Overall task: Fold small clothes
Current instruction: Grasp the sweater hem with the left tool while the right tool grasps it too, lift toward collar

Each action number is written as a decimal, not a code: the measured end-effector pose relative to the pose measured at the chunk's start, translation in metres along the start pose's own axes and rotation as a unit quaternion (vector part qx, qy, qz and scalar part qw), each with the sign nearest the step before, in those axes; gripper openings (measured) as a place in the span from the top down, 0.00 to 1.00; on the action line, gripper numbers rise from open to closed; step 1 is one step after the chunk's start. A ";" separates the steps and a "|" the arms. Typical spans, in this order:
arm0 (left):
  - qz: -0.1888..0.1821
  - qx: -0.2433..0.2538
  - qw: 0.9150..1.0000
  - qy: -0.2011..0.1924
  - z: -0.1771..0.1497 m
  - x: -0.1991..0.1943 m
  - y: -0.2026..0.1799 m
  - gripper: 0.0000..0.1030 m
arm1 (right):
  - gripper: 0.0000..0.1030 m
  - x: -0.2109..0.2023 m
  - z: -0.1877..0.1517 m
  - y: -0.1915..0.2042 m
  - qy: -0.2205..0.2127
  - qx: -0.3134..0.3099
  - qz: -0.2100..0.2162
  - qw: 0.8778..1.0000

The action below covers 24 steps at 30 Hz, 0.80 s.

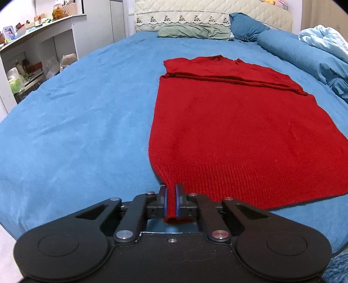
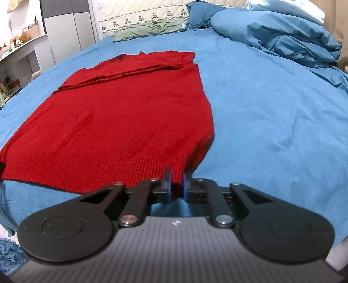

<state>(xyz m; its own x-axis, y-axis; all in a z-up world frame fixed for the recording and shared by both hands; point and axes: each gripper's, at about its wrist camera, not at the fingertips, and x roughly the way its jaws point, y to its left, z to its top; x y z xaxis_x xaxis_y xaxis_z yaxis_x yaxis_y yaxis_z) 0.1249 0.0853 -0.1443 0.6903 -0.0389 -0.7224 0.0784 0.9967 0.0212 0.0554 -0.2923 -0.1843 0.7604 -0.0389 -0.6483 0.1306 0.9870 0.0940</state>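
Observation:
A red knitted sweater (image 1: 235, 122) lies flat on the blue bed sheet (image 1: 76, 130), its sleeves folded across the chest near the collar and its ribbed hem toward me. My left gripper (image 1: 171, 190) is shut on the hem's near left corner, with red knit pinched between its blue pads. In the right wrist view the same sweater (image 2: 121, 117) spreads to the left. My right gripper (image 2: 177, 176) is shut on the hem's near right corner, and the fabric bunches up just above its pads.
A rumpled blue duvet (image 2: 289, 41) and blue pillow (image 1: 248, 26) lie at the far right of the bed. A green pillow (image 1: 193, 30) rests by the quilted headboard (image 1: 195, 13). White shelves with clutter (image 1: 32, 54) stand left of the bed. A blue rug (image 2: 8, 254) lies on the floor.

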 end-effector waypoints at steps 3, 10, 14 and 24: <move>0.005 -0.006 1.000 -0.008 0.007 -0.011 0.000 0.95 | 0.79 -0.007 0.007 -0.007 -0.006 0.016 0.016 1.000; 0.002 -0.029 0.998 -0.064 0.055 -0.043 -0.005 0.95 | 0.79 -0.039 0.054 -0.022 -0.056 0.041 0.077 0.995; 0.008 -0.056 0.992 -0.109 0.108 -0.043 -0.008 0.95 | 0.80 -0.042 0.100 -0.026 -0.095 0.056 0.100 0.989; 0.019 -0.084 0.982 -0.170 0.297 0.068 -0.031 0.95 | 0.81 0.064 0.288 -0.023 -0.136 0.082 0.107 0.982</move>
<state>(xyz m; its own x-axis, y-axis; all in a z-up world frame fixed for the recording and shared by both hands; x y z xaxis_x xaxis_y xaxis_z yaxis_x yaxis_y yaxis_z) 0.3832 0.0306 0.0114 0.8928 0.0046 -0.4505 -0.0515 0.9944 -0.0918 0.2842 -0.3624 -0.0103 0.9200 0.1044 -0.3778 0.0333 0.9397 0.3405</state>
